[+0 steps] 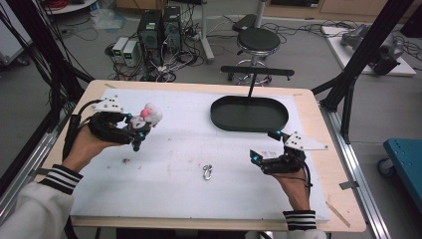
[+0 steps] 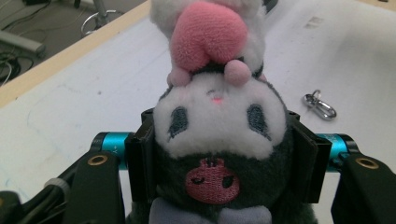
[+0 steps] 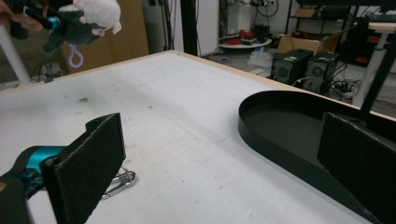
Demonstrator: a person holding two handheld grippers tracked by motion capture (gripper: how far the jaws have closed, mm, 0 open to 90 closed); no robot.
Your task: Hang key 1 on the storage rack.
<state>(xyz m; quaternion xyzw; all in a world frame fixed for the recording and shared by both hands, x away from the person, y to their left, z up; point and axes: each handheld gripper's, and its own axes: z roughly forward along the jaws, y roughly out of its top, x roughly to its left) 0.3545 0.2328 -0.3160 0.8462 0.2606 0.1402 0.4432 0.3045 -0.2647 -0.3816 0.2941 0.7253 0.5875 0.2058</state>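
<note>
A small plush toy (image 2: pixel 217 121) with a white face, dark grey body and a pink heart is clamped between the jaws of my left gripper (image 2: pixel 219 154). Over the table's left side, the left gripper (image 1: pixel 141 128) holds the plush (image 1: pixel 150 115) above the mat. A metal carabiner (image 1: pixel 208 172) lies on the white mat near the middle front. My right gripper (image 1: pixel 263 146) hovers at the right with its jaws wide apart and nothing between them. In the right gripper view its pads (image 3: pixel 88 163) frame the carabiner (image 3: pixel 119 182) and a black oval tray (image 3: pixel 289 126).
The black oval tray (image 1: pixel 249 113) sits at the back right of the white mat (image 1: pixel 189 199). Beyond the table's far edge stand a black stool (image 1: pixel 258 42) and computer towers (image 1: pixel 159 30). A blue cart (image 1: pixel 405 159) is off to the right.
</note>
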